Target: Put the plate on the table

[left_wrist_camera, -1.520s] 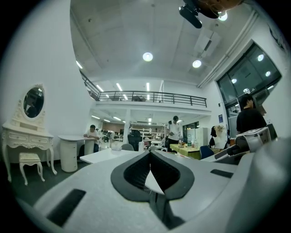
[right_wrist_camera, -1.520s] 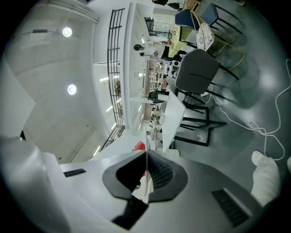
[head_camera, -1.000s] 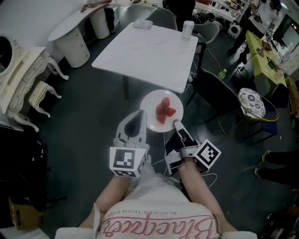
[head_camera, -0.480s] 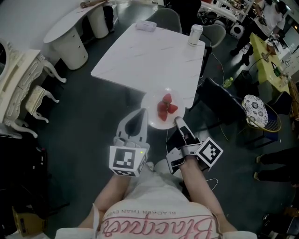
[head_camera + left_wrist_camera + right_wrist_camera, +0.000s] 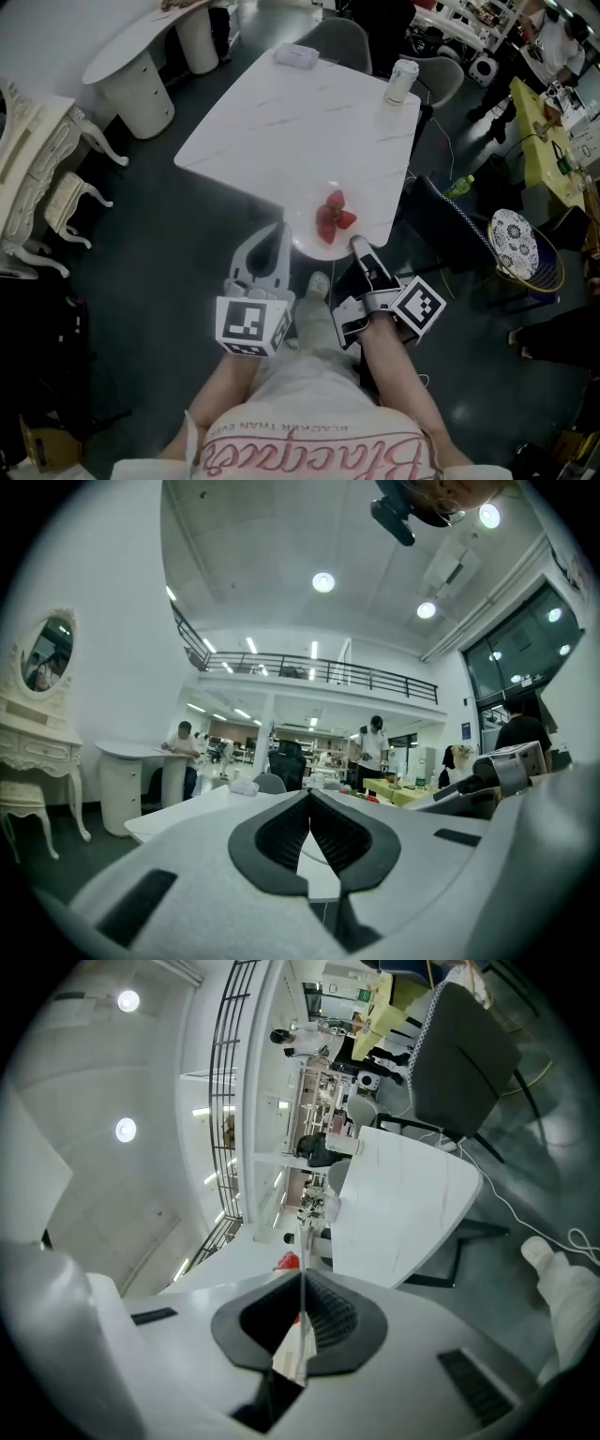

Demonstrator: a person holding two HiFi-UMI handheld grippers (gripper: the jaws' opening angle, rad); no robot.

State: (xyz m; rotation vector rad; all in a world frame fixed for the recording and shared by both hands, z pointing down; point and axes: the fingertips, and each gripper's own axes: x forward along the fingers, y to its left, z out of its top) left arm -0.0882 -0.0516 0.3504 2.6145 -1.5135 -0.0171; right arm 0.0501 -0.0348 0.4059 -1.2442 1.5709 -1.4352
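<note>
A white plate [image 5: 306, 238] carrying red strawberries [image 5: 330, 217] hangs over the near corner of the white square table [image 5: 300, 122]. My right gripper [image 5: 356, 247] is shut on the plate's near right rim. In the right gripper view the plate's rim [image 5: 302, 1269] runs edge-on between the closed jaws, with a strawberry [image 5: 289, 1262] just past them. My left gripper [image 5: 278, 231] sits beside the plate's left rim. Its jaws are shut, and the left gripper view shows nothing between them. I cannot tell whether it touches the plate.
A white cup [image 5: 401, 82] and a small white pack [image 5: 298, 56] stand at the table's far side. A dark chair [image 5: 450, 220] is at the right and a patterned seat [image 5: 514, 234] beyond it. An ornate white dresser [image 5: 28, 159] and a curved white desk [image 5: 141, 56] stand at left.
The plate and both grippers have come forward to the table. The plate was short of the near corner a second ago and now overlaps it. Both grips look unchanged.
</note>
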